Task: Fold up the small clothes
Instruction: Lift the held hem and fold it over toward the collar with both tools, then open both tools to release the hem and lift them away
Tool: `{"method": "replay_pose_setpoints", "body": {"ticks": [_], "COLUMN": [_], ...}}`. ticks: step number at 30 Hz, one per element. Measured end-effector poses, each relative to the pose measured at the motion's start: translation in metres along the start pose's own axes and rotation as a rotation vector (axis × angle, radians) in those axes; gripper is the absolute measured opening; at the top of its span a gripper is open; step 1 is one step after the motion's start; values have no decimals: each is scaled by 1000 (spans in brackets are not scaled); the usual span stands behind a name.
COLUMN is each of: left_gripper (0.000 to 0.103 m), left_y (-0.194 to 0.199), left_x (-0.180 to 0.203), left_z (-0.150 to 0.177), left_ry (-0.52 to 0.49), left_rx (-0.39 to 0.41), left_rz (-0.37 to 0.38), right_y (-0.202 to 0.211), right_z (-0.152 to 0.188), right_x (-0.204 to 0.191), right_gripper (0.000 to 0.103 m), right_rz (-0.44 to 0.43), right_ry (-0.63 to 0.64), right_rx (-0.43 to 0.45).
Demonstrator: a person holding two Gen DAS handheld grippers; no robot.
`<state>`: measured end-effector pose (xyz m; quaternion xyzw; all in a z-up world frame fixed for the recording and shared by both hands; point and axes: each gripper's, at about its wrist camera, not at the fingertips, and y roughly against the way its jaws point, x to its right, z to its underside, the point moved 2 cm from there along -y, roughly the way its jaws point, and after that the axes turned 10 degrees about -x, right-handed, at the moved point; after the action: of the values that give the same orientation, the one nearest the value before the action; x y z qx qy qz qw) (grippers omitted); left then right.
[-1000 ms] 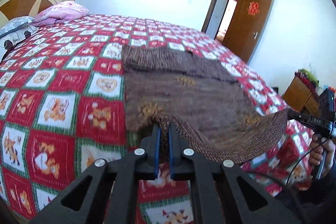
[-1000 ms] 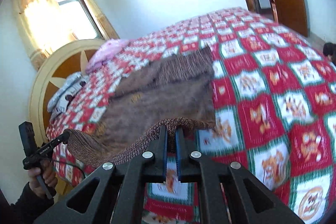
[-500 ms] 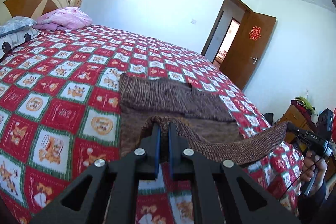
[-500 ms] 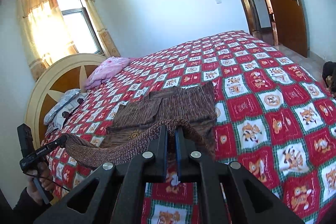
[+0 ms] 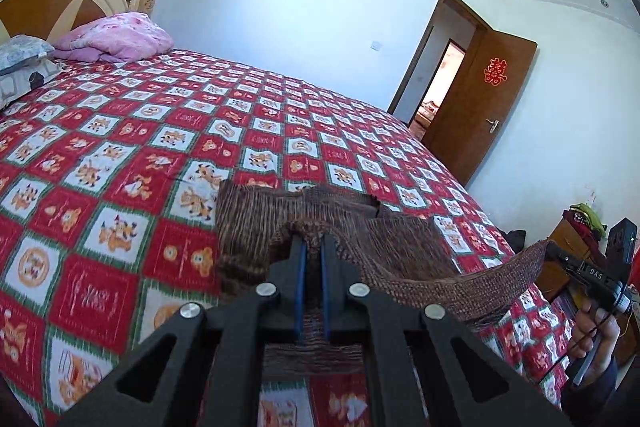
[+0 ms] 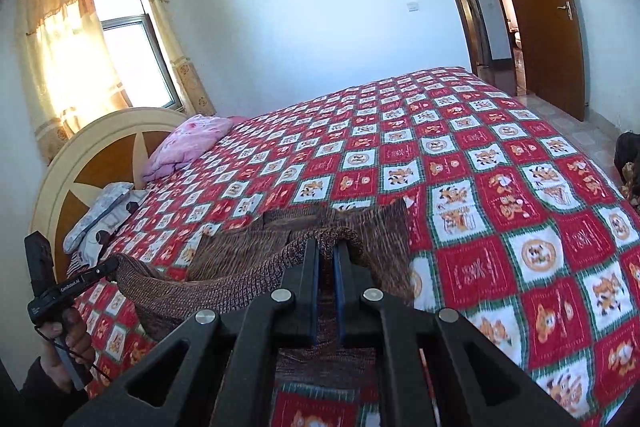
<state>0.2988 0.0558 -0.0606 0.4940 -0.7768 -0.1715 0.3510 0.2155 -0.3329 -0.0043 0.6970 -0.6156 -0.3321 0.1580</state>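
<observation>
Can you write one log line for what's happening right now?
left gripper: shut on sweater | right gripper: shut on sweater | hem: lifted off bed

left hand-held gripper [image 5: 311, 247]: matte black frame w/ triangular cutouts, 4 round silver screws across the top, 2 narrow black fingers [image 5: 298, 267] w/ blue pads on the inner faces. right hand-held gripper [image 6: 326, 251]: same build, black w/ silver screws, blue-lined fingers [image 6: 312, 267]. seen from the other cam each is a black pistol-grip w/ white lettering on the body, thin black cable hanging off, boxy black module on top. hand [image 5: 592, 331] w/ dark sleeve at the wrist; other hand [image 6: 66, 339] also dark-sleeved.
</observation>
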Motion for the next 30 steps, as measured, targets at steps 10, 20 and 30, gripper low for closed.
{"method": "replay_pose_setpoints", "body": {"ticks": [10,20,30], "left_gripper": [7,7,39], "left_y": [-63,-159,-135], "left_x": [-24,-57,-53], "left_z": [-49,-59,-51], "left_ry": [33,64,6], "left_rx": [-52,-182,-114], "left_rz": [-37,-100,-239], "right_y": [-88,-213,-203], "right_z": [-55,-57,-52], "right_x": [26,77,55], "right_gripper": [6,6,43], "right_rz": [38,129,182], "right_ry": [-45,-122,-24], "right_rx": [-80,-271,-254]}}
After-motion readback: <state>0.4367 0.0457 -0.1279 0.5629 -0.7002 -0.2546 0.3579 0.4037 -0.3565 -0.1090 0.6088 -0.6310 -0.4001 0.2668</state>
